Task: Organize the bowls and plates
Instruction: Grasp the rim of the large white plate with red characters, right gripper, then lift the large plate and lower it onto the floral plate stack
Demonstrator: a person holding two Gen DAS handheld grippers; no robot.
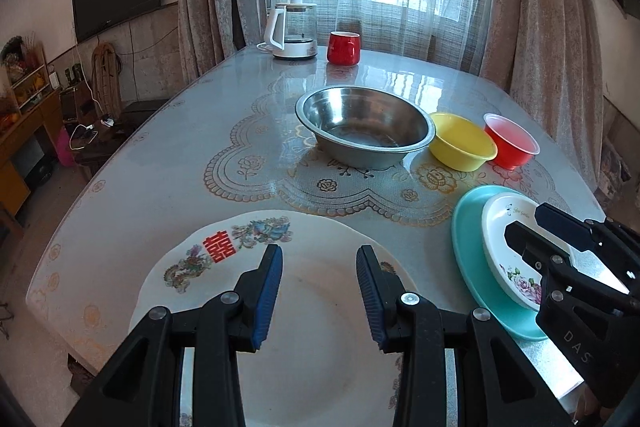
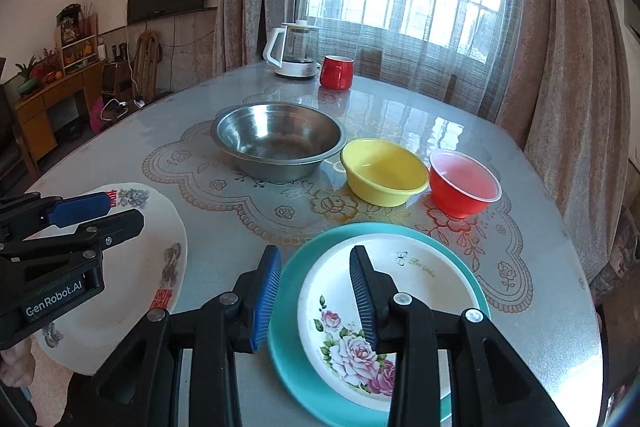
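Observation:
A large white plate [image 1: 320, 347] with a red character and dragon print lies at the table's near left. My left gripper [image 1: 320, 287] hovers over it, open, with nothing between its blue pads. To the right, a small white rose plate [image 2: 400, 291] sits on a teal plate [image 2: 292, 359]. My right gripper [image 2: 316, 295] hangs open over their left side and touches neither. Behind stand a steel bowl [image 2: 278, 141], a yellow bowl [image 2: 382, 171] and a red bowl [image 2: 464, 183], side by side and all upright. The left gripper [image 2: 124, 213] also shows at the left edge of the right wrist view.
A glass kettle [image 1: 292, 31] and a red mug [image 1: 344, 47] stand at the far end of the glass-topped table [image 1: 160, 167], by the curtained window. The table's left edge drops to the floor, with a cabinet and a wall television beyond.

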